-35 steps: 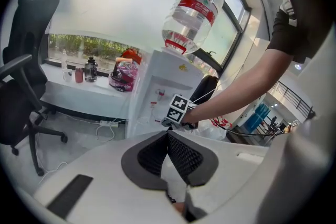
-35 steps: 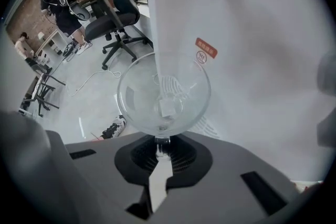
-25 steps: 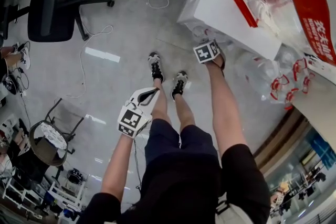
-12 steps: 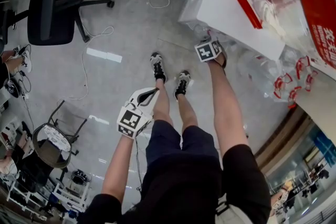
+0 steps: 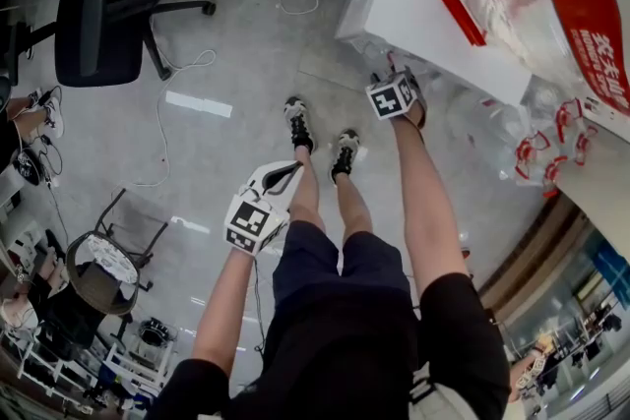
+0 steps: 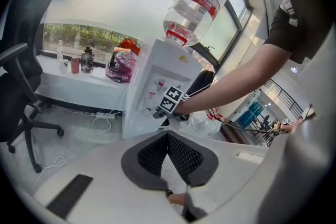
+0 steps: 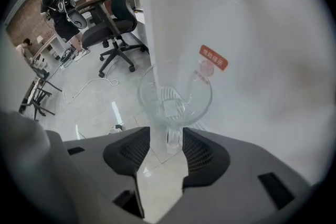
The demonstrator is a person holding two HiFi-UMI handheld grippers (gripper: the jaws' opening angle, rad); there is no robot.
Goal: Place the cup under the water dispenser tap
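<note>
The right hand-held gripper (image 7: pixel 167 139) points steeply down at the glass cup (image 7: pixel 174 96). The cup stands upright in the middle of the right gripper view, close against the white front of the water dispenser (image 7: pixel 252 60). The jaws have just been opening and now stand wide apart. The handle of the cup is between the two pads, but they do not press on it, so the cup rests by itself.

I judge the placing as done or nearly done. The cup sits below two pale rounded shapes at the upper edge of the frame (probably the taps, but too blurred to be sure). Holding it by the handle leaves its mouth free under the tap.

The left hand-held gripper (image 6: pixel 167 136) has its jaws together and holds nothing. It hangs aside, left of centre in the head view, as this task seems to need one hand only. Its own view shows the dispenser with the water bottle (image 6: pixel 195 8) on top.
</note>
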